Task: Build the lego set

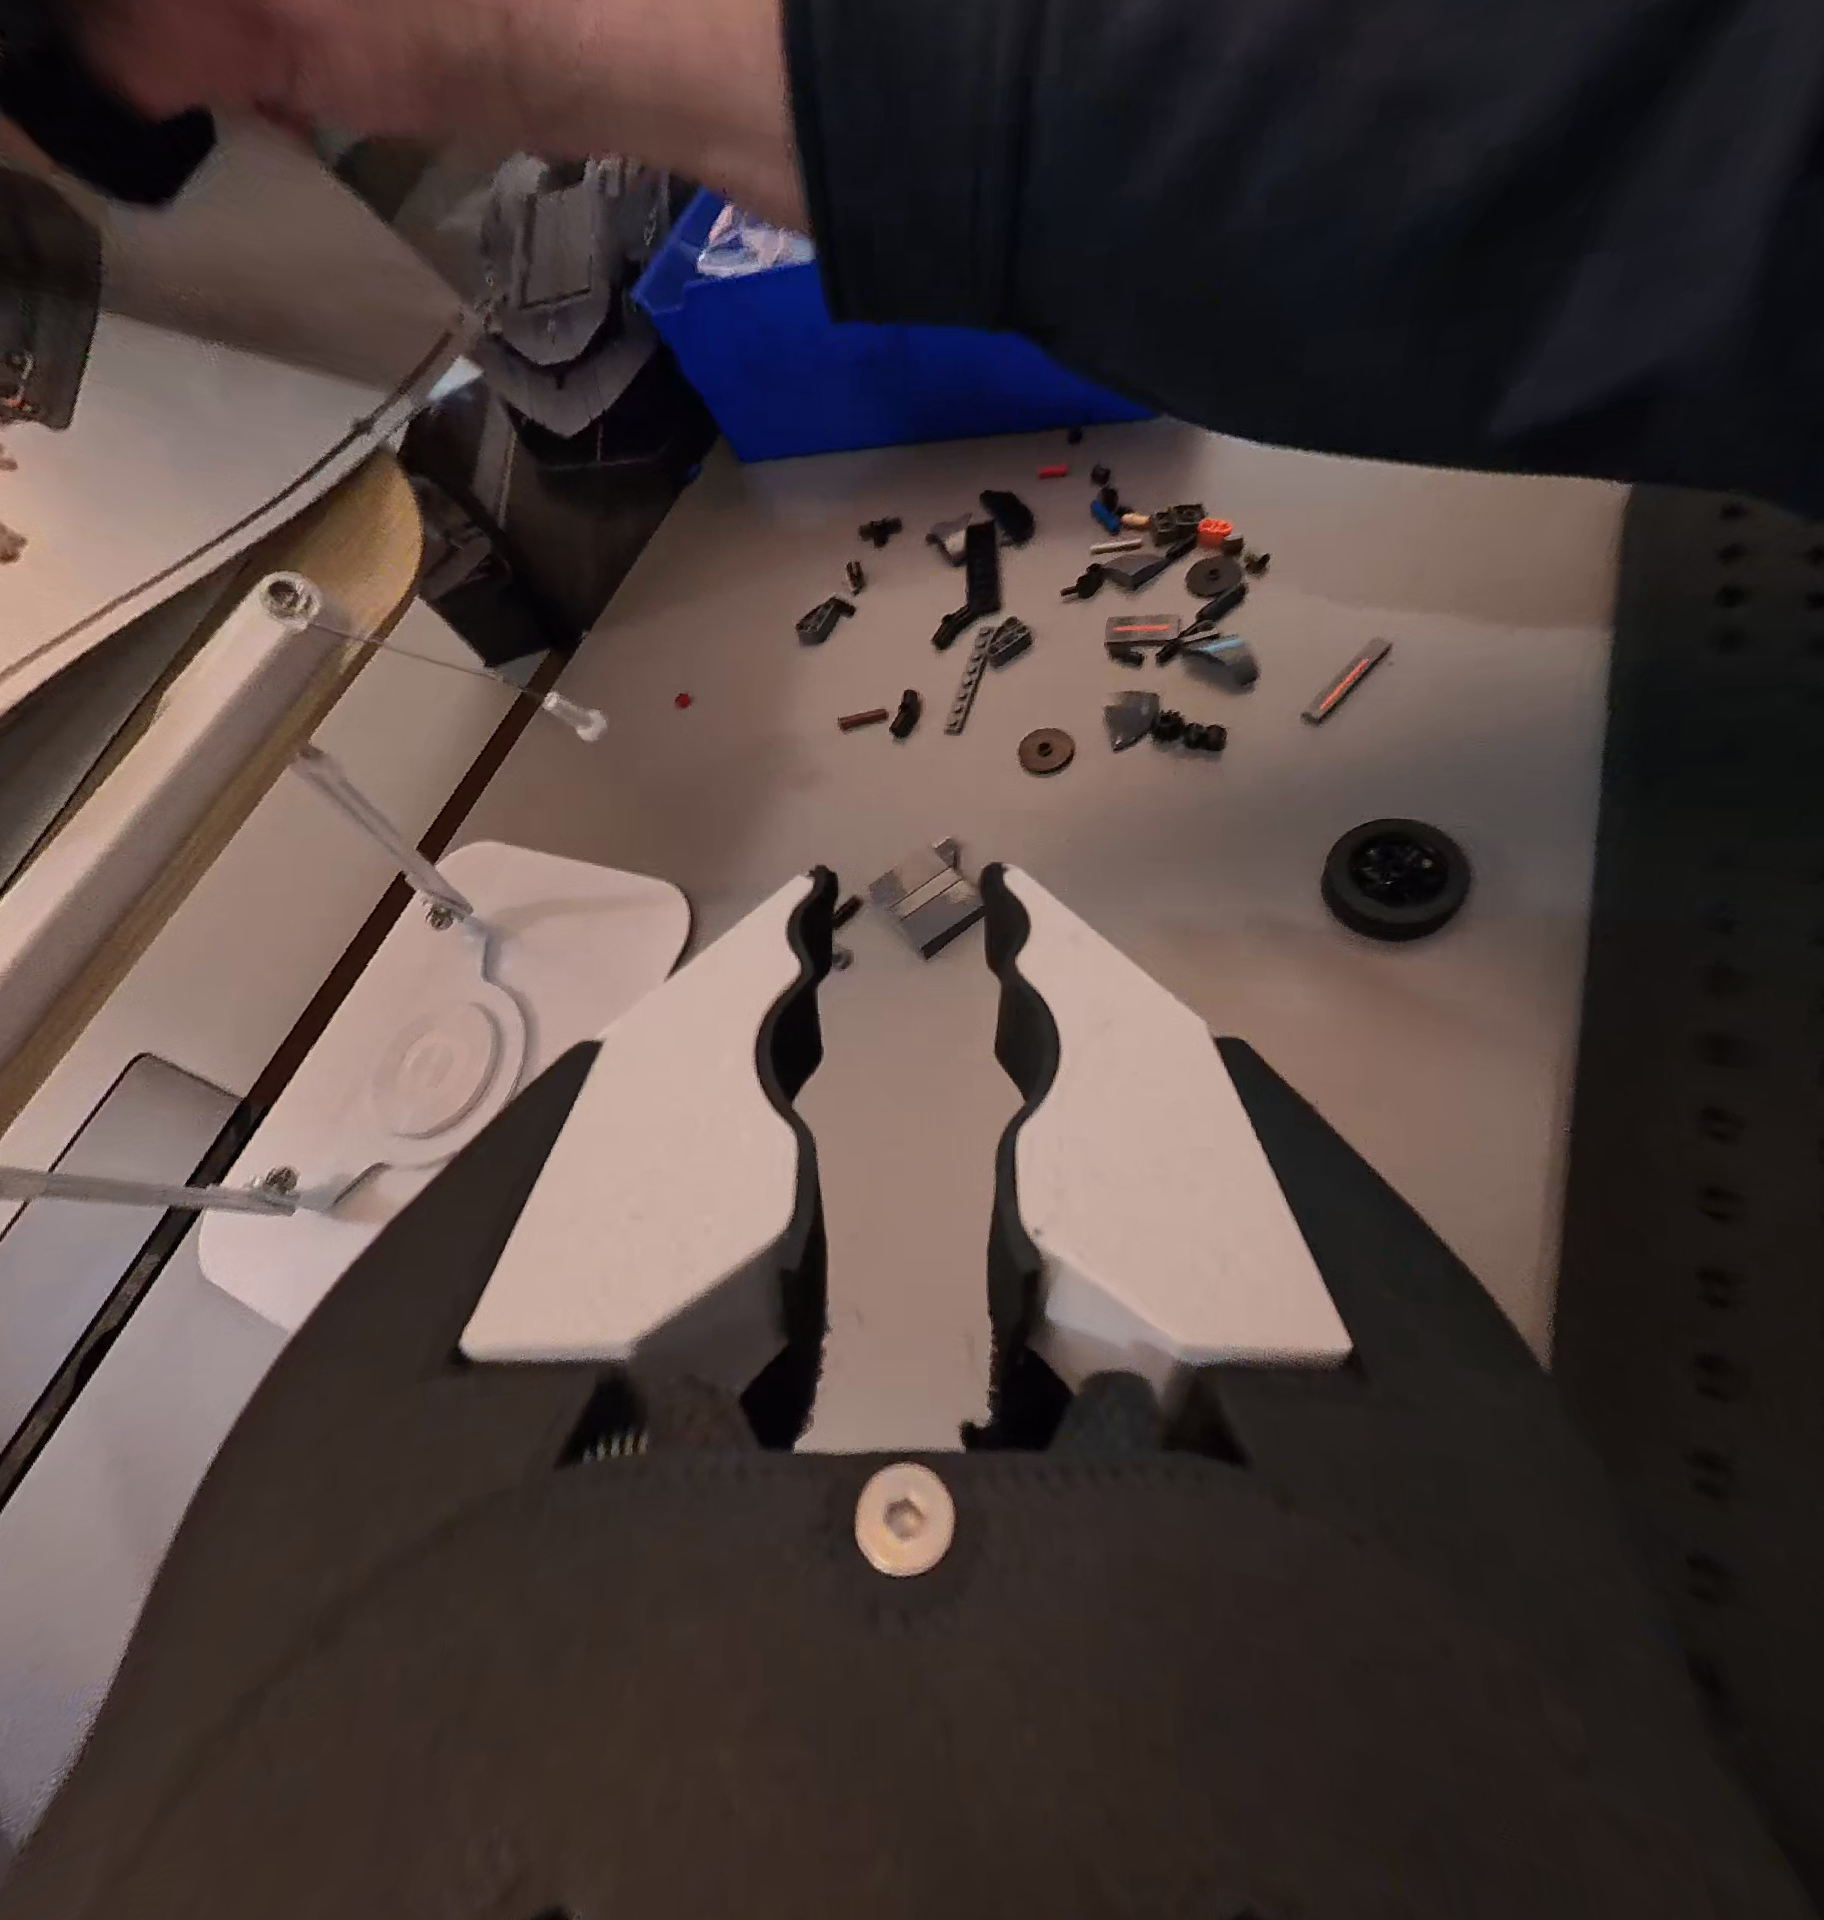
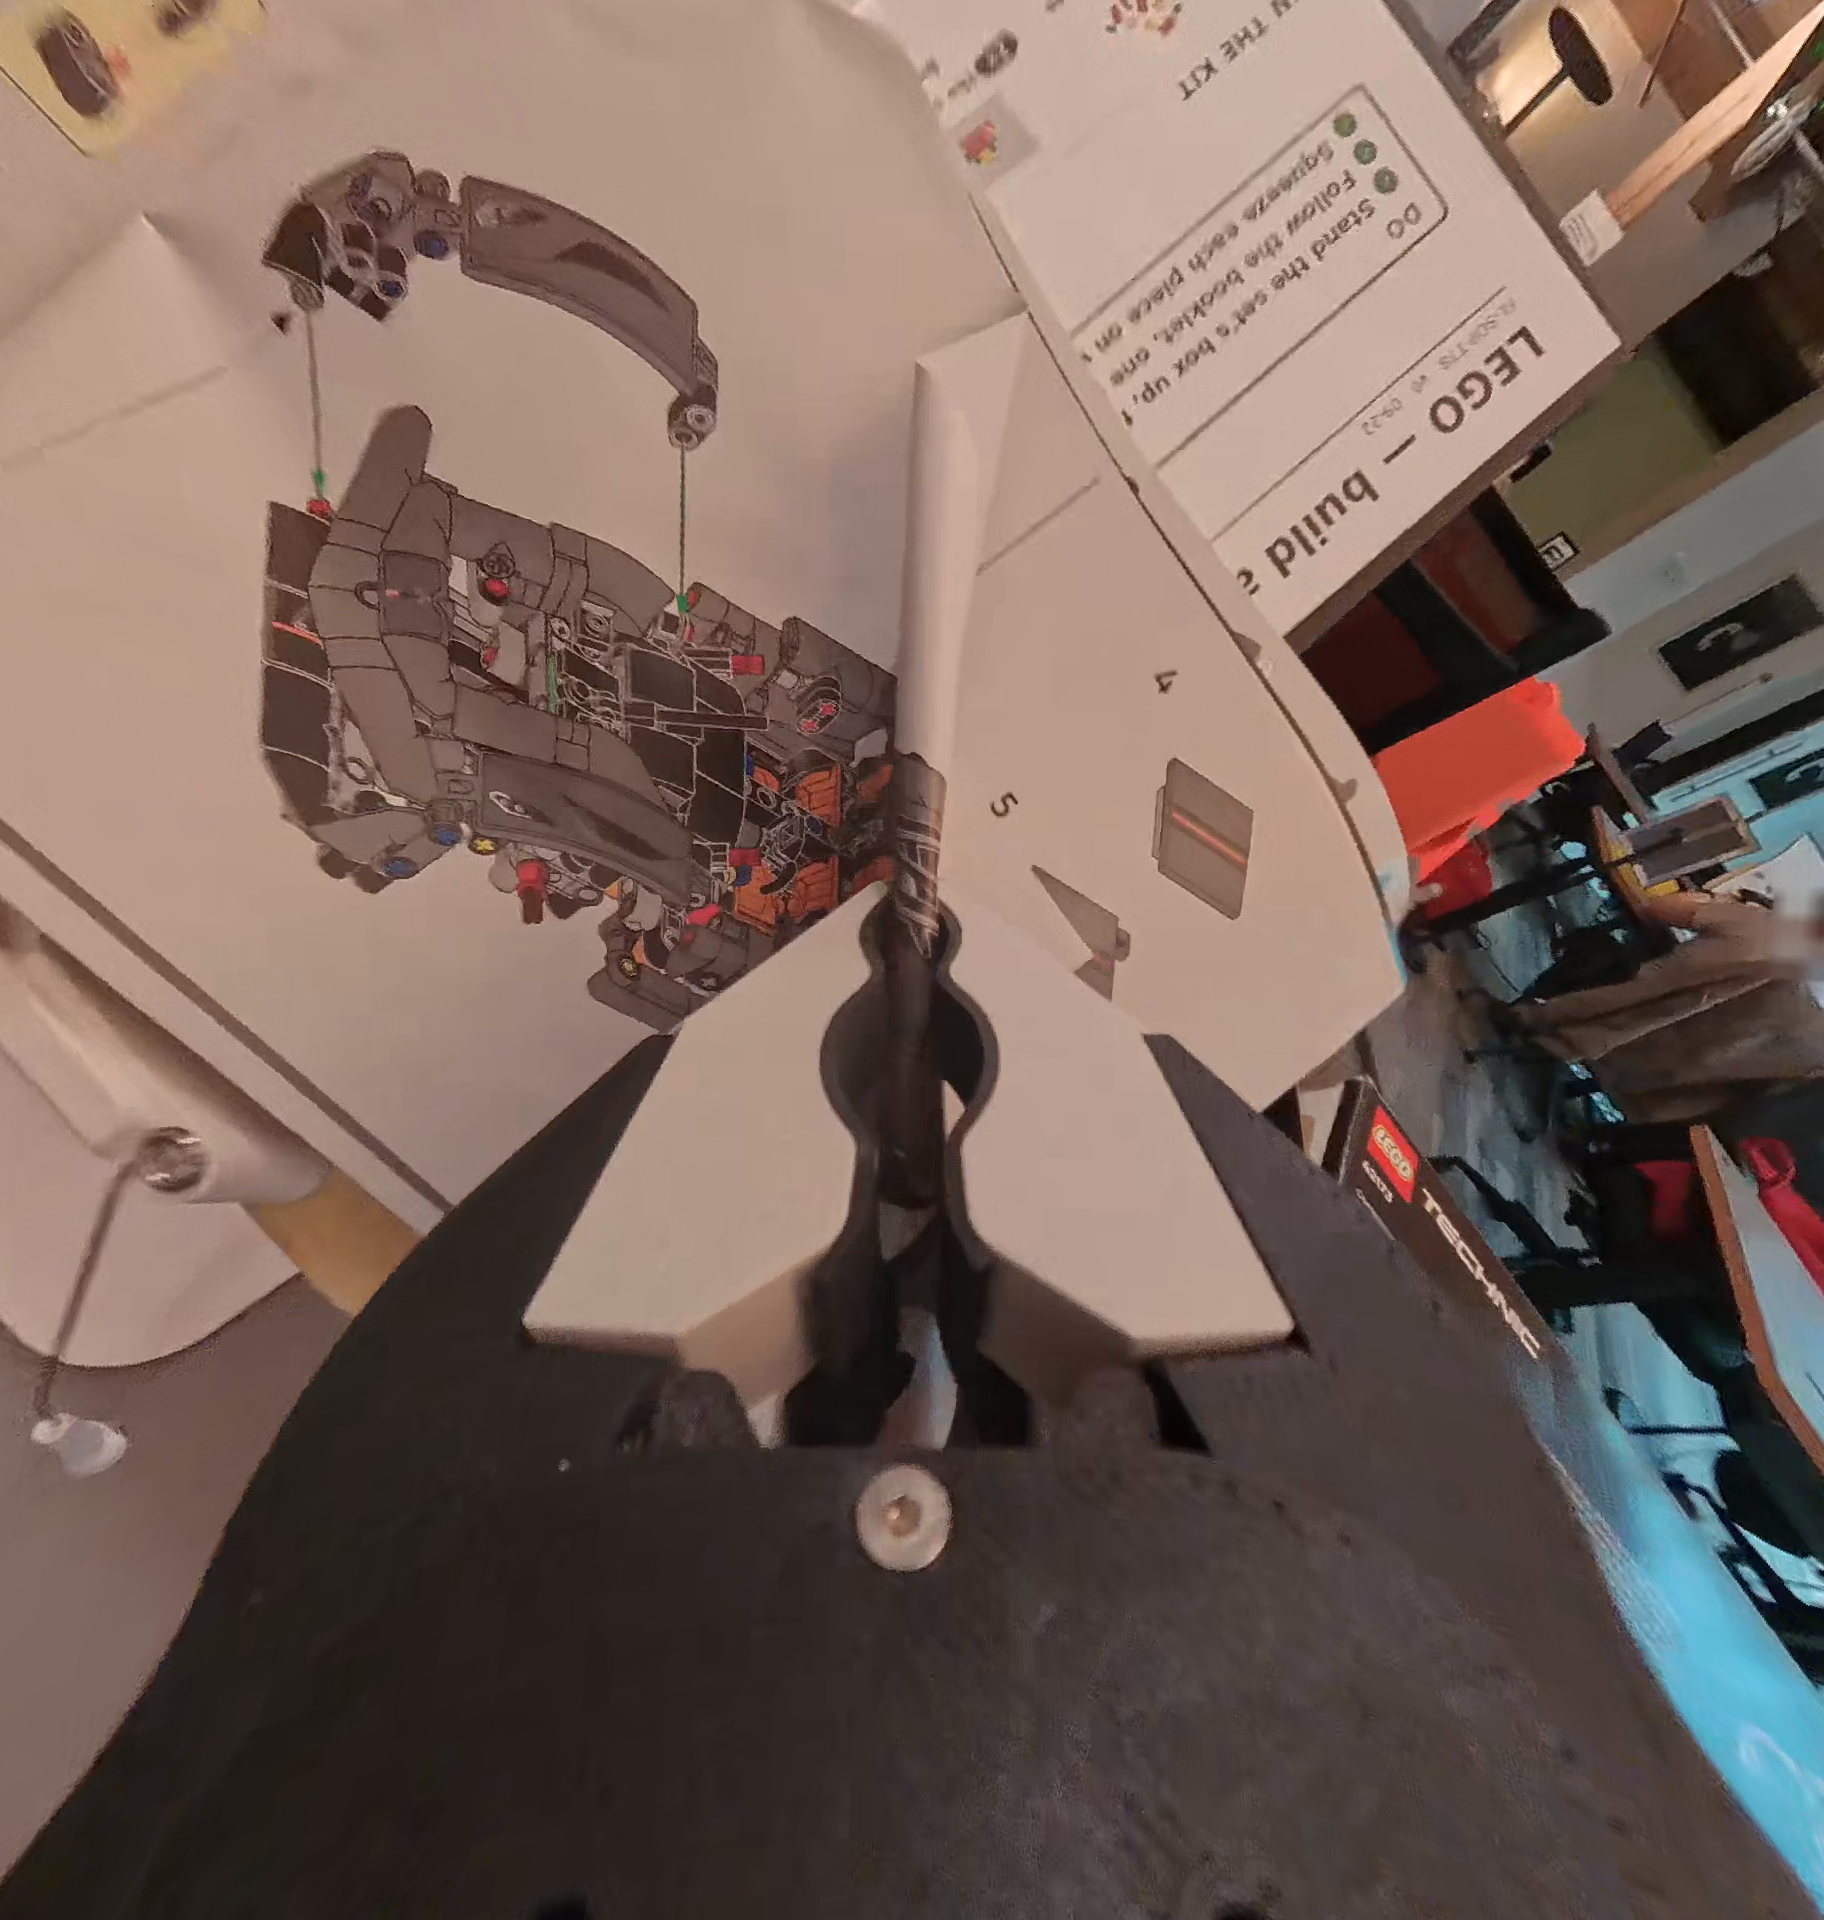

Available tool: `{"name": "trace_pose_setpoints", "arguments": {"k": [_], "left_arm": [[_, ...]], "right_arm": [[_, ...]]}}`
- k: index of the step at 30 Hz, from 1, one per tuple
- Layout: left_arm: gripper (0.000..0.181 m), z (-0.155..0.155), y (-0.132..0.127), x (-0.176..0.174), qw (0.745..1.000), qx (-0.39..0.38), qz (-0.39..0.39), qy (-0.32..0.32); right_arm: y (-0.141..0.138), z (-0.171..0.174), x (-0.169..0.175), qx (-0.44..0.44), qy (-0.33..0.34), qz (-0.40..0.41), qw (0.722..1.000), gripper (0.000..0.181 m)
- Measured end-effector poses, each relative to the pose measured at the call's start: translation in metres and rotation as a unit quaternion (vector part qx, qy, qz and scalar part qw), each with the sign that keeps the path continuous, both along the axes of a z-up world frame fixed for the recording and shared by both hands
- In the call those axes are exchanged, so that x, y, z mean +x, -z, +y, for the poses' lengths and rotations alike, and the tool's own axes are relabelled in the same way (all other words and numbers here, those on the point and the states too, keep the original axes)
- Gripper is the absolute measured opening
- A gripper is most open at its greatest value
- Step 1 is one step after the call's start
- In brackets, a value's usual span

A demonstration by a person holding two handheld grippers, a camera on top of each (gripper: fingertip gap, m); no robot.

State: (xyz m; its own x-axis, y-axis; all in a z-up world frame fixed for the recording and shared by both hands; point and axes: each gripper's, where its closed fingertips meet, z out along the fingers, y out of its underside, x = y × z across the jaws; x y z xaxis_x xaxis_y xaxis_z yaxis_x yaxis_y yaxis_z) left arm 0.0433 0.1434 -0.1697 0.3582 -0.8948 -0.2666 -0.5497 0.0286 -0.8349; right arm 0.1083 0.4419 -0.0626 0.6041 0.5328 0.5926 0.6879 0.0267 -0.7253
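In the left wrist view my left gripper (image 1: pixel 906 888) hovers low over the pale table (image 1: pixel 1147 935) with its jaws partly open. A small grey stepped Lego piece (image 1: pixel 927 902) lies between the fingertips, close to the right pad (image 1: pixel 994 894), with a clear gap to the left pad, so it is not gripped. In the right wrist view my right gripper (image 2: pixel 903 920) is shut on the edge of a page (image 2: pixel 1147 675) of the instruction booklet (image 2: pixel 472 675) and holds the page lifted and curled. The booklet stands on a clear holder and also shows in the left wrist view (image 1: pixel 160 416).
Several loose dark Lego parts (image 1: pixel 1095 613) lie scattered beyond the left gripper, with a black wheel (image 1: pixel 1394 880) to the right. A blue bin (image 1: pixel 814 353) and a grey model (image 1: pixel 565 301) stand at the back. A white stand base (image 1: pixel 565 925) is left, a black perforated board (image 1: pixel 1739 935) right. A person's arm crosses the top. The left gripper's tips are roughly 35 centimeters from the right gripper's. The black wheel (image 1: pixel 1394 880) lies some 20 centimeters from my left tips, 45 centimeters from my right tips.
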Motion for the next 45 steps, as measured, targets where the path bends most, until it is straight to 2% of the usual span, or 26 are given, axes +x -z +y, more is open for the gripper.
{"name": "trace_pose_setpoints", "arguments": {"k": [3,5,8,11,13,16,17,18,19,21,24,26,29,32,34,35,37,39,41,43,45], "left_arm": [[0.027,0.005,0.002,-0.004,1.000,0.003,0.001,-0.010],[0.028,0.007,0.004,-0.004,1.000,-0.012,-0.005,-0.013],[0.032,0.009,0.009,-0.005,1.000,-0.014,0.004,-0.015],[0.032,0.009,0.011,-0.004,1.000,-0.011,0.008,-0.014],[0.033,0.009,0.013,-0.003,1.000,-0.013,0.008,-0.014],[0.033,0.010,0.020,-0.002,1.000,-0.023,0.012,-0.012],[0.033,0.009,0.023,-0.003,0.999,-0.024,0.017,-0.011],[0.035,0.010,0.024,-0.004,0.999,-0.021,0.023,-0.013],[0.035,0.010,0.024,-0.005,0.999,-0.016,0.027,-0.013],[0.035,0.009,0.019,-0.005,1.000,-0.010,0.023,-0.013],[0.035,0.005,0.013,0.000,1.000,-0.013,0.008,-0.005],[0.035,0.004,0.016,0.002,1.000,-0.013,0.012,-0.001],[0.036,0.005,0.022,0.003,1.000,-0.012,0.024,-0.001],[0.037,0.005,0.025,0.003,1.000,-0.016,0.026,-0.002],[0.037,0.006,0.026,0.002,1.000,-0.017,0.025,-0.004],[0.037,0.007,0.027,0.001,1.000,-0.018,0.025,-0.005],[0.037,0.006,0.027,0.000,1.000,-0.019,0.024,-0.005],[0.037,0.006,0.026,0.001,1.000,-0.019,0.024,-0.003],[0.038,0.004,0.025,0.004,1.000,-0.018,0.025,0.002],[0.038,0.002,0.027,0.007,0.999,-0.014,0.031,0.006],[0.038,0.001,0.033,0.009,0.999,-0.010,0.045,0.010]], "right_arm": [[-0.019,-0.019,-0.012,-0.016,-0.036,0.050,0.998,0.000],[-0.021,-0.038,-0.028,-0.090,-0.082,0.087,0.989,0.000],[-0.031,-0.075,-0.068,-0.190,-0.179,0.149,0.954,0.000],[-0.054,-0.108,-0.116,-0.197,-0.253,0.185,0.929,0.001],[-0.073,-0.142,-0.161,-0.209,-0.340,0.227,0.888,0.027],[-0.066,-0.198,-0.214,-0.311,-0.460,0.204,0.806,0.070],[-0.066,-0.205,-0.220,-0.326,-0.474,0.195,0.795,0.076],[-0.072,-0.202,-0.220,-0.320,-0.473,0.205,0.795,0.070],[-0.082,-0.193,-0.215,-0.297,-0.465,0.233,0.800,0.055],[-0.096,-0.163,-0.194,-0.233,-0.423,0.273,0.832,0.053],[-0.086,-0.110,-0.162,-0.163,-0.312,0.271,0.896,0.058],[-0.061,-0.081,-0.151,-0.160,-0.226,0.240,0.930,0.062],[-0.019,-0.087,-0.177,-0.225,-0.236,0.190,0.926,0.055],[0.007,-0.112,-0.220,-0.264,-0.298,0.163,0.903,0.055],[0.012,-0.114,-0.229,-0.245,-0.304,0.147,0.909,0.059],[0.003,-0.107,-0.222,-0.214,-0.296,0.157,0.918,0.058],[-0.025,-0.078,-0.187,-0.139,-0.241,0.185,0.943,0.068],[-0.045,-0.038,-0.128,-0.062,-0.152,0.170,0.972,0.084],[-0.059,-0.005,-0.064,-0.007,-0.069,0.154,0.986,0.087],[-0.056,0.015,-0.021,-0.025,-0.028,0.157,0.987,0.087],[-0.046,0.026,0.002,-0.049,-0.011,0.152,0.987,0.089]]}}
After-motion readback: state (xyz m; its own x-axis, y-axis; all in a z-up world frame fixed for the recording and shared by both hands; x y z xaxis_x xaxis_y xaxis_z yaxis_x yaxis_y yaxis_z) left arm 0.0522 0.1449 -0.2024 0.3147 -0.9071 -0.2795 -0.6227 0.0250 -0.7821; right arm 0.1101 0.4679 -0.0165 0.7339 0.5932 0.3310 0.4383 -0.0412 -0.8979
